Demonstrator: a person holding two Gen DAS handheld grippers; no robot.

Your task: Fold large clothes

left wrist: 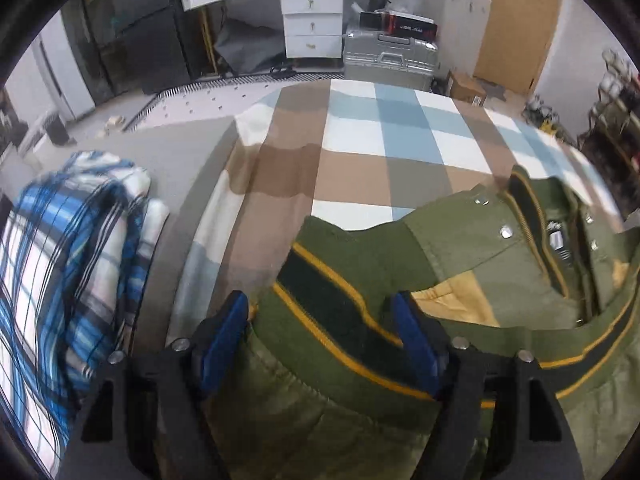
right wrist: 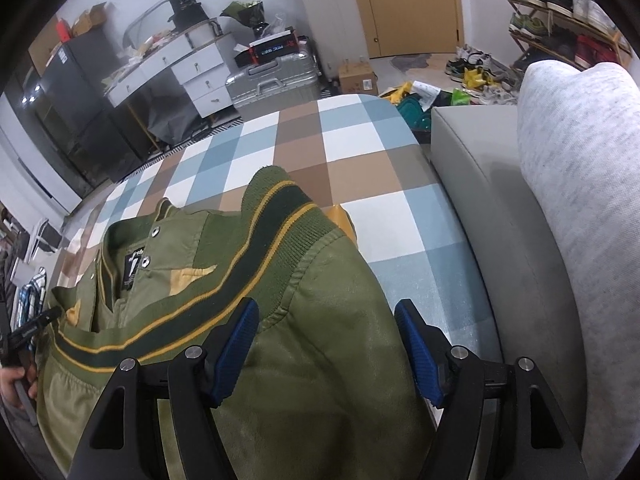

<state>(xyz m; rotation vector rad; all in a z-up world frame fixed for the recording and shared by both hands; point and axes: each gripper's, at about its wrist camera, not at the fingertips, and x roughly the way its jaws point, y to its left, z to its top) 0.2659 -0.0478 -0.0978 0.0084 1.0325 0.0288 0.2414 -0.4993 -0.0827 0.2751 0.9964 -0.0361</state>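
Observation:
An olive-green bomber jacket (left wrist: 460, 248) (right wrist: 320, 272) lies folded on a blue, brown and white checked sheet (left wrist: 360, 152) (right wrist: 360, 160). Its ribbed hem (left wrist: 320, 300) (right wrist: 272, 220), with a dark band and yellow stripes, is turned up over the collar. My left gripper (left wrist: 320, 332) is open just above the hem's left end; the ribbing lies loose between the blue pads (left wrist: 224, 336). My right gripper (right wrist: 326, 344) hangs open over the jacket's right side, its pads (right wrist: 416, 356) wide apart and off the cloth. A hand (right wrist: 14, 384) shows at the right wrist view's left edge.
A blue and white plaid shirt (left wrist: 68, 248) is piled left of the sheet. To the right are a grey sofa seat (right wrist: 480, 184) and a pale cushion (right wrist: 580, 200). Beyond the sheet stand a silver suitcase (left wrist: 390, 54), white desk drawers (left wrist: 312, 20) and a shoe rack (right wrist: 560, 0).

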